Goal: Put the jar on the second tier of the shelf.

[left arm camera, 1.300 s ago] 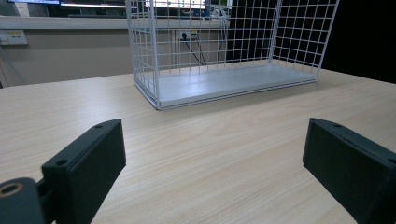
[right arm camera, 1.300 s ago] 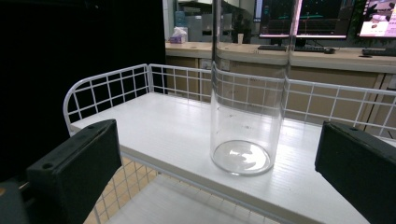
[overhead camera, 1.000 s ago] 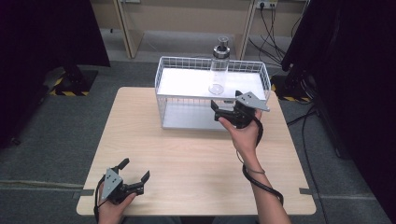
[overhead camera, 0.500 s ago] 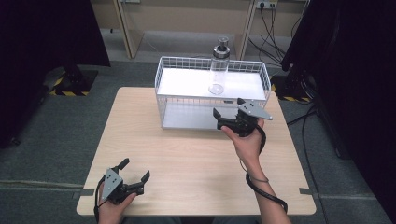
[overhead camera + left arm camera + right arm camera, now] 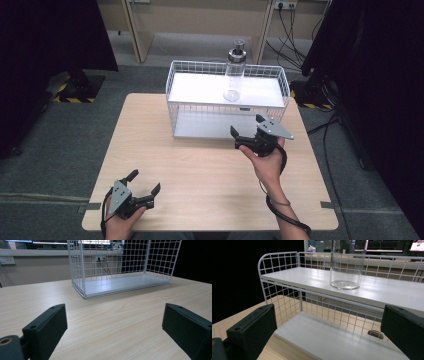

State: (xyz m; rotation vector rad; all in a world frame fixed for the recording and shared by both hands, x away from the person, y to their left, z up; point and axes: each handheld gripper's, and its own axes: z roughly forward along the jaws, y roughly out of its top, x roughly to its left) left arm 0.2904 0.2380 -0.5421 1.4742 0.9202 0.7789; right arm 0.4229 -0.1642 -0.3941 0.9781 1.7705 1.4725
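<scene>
A clear bottle [image 5: 234,75] with a grey cap stands upright on the top shelf of a white wire rack [image 5: 175,87] at the back of the table. Its glass base [image 5: 345,272] shows in the right gripper view. My right gripper [image 5: 246,127] is held open and empty just in front of the rack's right half, level with the lower shelf [image 5: 324,337], below and in front of the bottle. At the table's near left corner my left gripper [image 5: 144,181] stands open with nothing between its jaws, pointing at the rack [image 5: 120,282] from a distance.
The light wooden table [image 5: 200,180] has bare room between the two grippers. The rack's lower shelf holds nothing that I can see. Black curtains, cables [image 5: 290,20] and a grey floor surround the table.
My right gripper has drawn back from the rack toward the person and a little lower, still open. The left gripper and the bottle have not moved.
</scene>
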